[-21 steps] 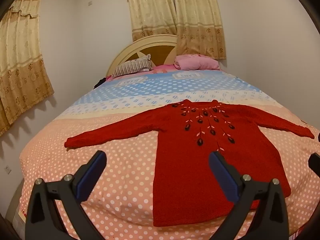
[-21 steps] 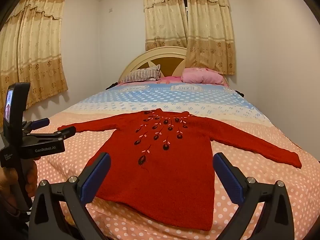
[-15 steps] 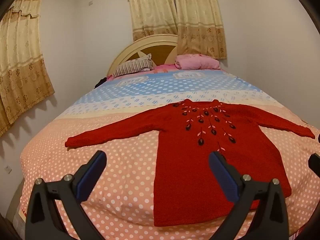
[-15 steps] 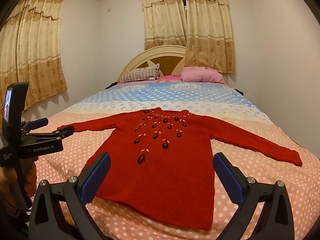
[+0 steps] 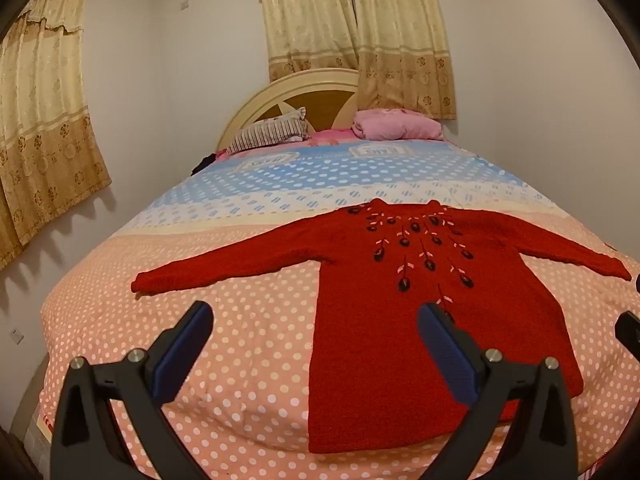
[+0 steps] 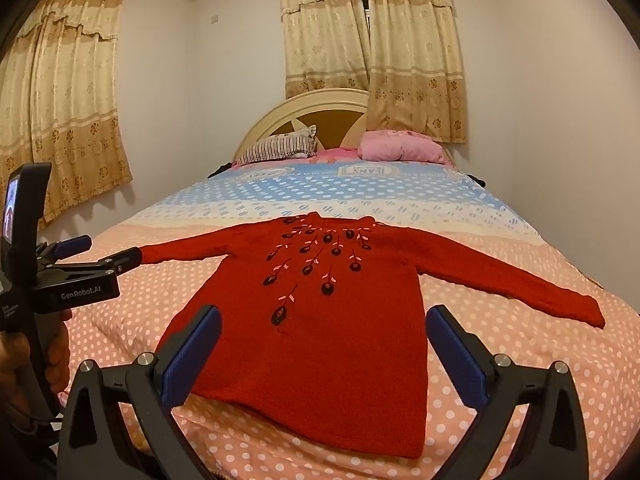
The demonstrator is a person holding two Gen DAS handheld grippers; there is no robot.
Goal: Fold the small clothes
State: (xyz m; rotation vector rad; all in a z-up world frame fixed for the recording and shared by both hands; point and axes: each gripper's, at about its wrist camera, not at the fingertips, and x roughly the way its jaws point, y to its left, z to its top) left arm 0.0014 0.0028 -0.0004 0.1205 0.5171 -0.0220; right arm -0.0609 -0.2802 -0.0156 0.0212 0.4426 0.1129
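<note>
Item: red sweater (image 5: 404, 320), flat on the bed (image 5: 240, 344), sleeves out, unfolded. My left tongs (image 5: 314, 344) and right tongs (image 6: 324, 354): spread, empty, hovering near the hem. Folding: all left.

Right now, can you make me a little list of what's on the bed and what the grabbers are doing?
sweater: red, flat, sleeves spread, unfolded
bed: polka-dot cover under the sweater
pillows: striped pillow, pink pillow, by the headboard
left gripper: open, empty, at the bed's foot
right gripper: open, empty, at the hem
folding: not started
</note>
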